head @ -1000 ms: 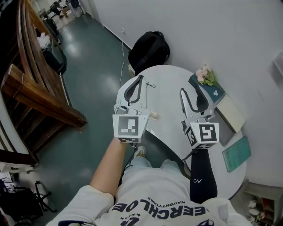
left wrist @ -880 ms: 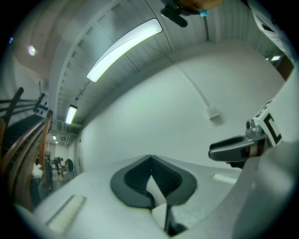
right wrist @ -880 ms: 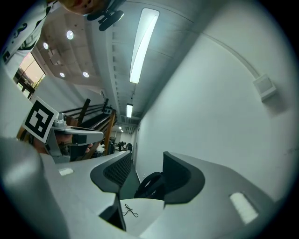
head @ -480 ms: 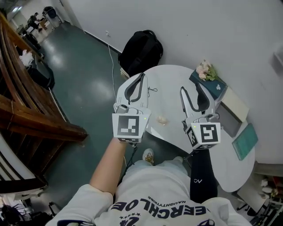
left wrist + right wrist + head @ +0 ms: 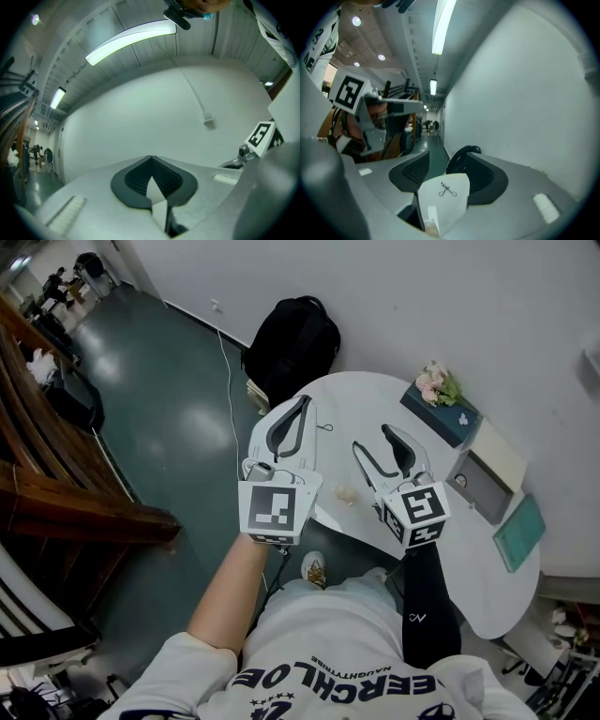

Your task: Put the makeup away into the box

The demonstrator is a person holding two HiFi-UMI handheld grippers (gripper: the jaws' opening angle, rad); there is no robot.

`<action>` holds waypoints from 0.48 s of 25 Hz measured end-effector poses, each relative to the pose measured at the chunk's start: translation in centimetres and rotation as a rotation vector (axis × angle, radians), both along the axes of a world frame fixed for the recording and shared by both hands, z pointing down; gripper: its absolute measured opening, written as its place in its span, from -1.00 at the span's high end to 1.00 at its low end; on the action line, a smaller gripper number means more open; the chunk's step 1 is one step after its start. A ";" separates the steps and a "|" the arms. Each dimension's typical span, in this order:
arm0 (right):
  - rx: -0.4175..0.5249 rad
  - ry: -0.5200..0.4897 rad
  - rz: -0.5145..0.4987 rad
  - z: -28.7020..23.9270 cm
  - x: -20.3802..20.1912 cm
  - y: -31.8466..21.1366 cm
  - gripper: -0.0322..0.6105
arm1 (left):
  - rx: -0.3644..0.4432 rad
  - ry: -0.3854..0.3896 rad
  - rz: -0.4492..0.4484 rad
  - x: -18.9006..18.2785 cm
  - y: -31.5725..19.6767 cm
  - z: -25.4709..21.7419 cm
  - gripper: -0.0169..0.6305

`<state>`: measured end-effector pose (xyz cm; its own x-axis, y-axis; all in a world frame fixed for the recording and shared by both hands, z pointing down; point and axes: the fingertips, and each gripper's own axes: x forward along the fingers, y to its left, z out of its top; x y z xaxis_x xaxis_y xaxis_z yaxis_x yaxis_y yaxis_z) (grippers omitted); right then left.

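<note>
1. The left gripper [image 5: 305, 401] hangs over the 10 o'clock edge of the round white surface [image 5: 478, 568]. Its fingers meet at the tips and hold nothing.
2. The right gripper [image 5: 371, 437] is over the surface left of centre. Its fingers stand wide apart and have just been opening, with nothing between them.
3. The curler [image 5: 447, 190] lies flat near the 10 o'clock edge, showing through the right fingers' gap.
4. A small pale lump [image 5: 345, 493] sits close to the 9 o'clock edge, between the two grippers in the head view.
5. The grey box [image 5: 478, 486] is at 3 o'clock, near the edge by the wall, well apart from both pieces of makeup.
6. A flowered case [image 5: 441, 404] is at 1 o'clock and a teal book [image 5: 518, 532] at 4 o'clock, both by the rim.
7. Bare surface runs from the right gripper to the box, and on round to 5 o'clock.
8. A backpack [image 5: 291, 348] stands on the floor just beyond the 11 o'clock edge.
</note>
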<state>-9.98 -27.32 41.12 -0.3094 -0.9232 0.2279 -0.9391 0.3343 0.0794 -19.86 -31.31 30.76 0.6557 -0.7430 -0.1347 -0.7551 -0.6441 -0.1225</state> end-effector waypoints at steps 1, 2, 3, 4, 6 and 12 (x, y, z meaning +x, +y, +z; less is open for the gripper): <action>-0.057 0.029 -0.025 1.7 -0.7 -0.1 0.03 | -0.002 0.002 0.005 0.0 0.1 0.0 0.95; -0.107 0.057 -0.042 3.3 -1.3 -0.1 0.01 | -0.002 0.004 0.009 0.0 0.2 0.1 0.95; -0.154 0.077 -0.054 4.9 -1.7 -0.1 -0.02 | -0.003 0.004 0.010 0.0 0.3 0.2 0.95; -0.200 0.091 -0.065 6.5 -2.1 -0.1 -0.06 | -0.006 0.005 0.009 -0.1 0.3 0.4 0.95; -0.294 0.115 -0.093 9.9 -2.6 0.2 -0.14 | -0.012 0.011 0.009 -0.1 0.4 0.7 0.95; -0.524 0.213 -0.192 19.2 -3.6 2.1 -0.22 | -0.038 -0.005 0.011 -0.9 0.3 2.0 0.95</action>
<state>-13.56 -25.24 60.34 -0.3569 -0.6034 0.7131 -0.8395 0.5420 0.0385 -20.75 -30.97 32.80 0.6647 -0.7399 -0.1031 -0.7471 -0.6570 -0.1015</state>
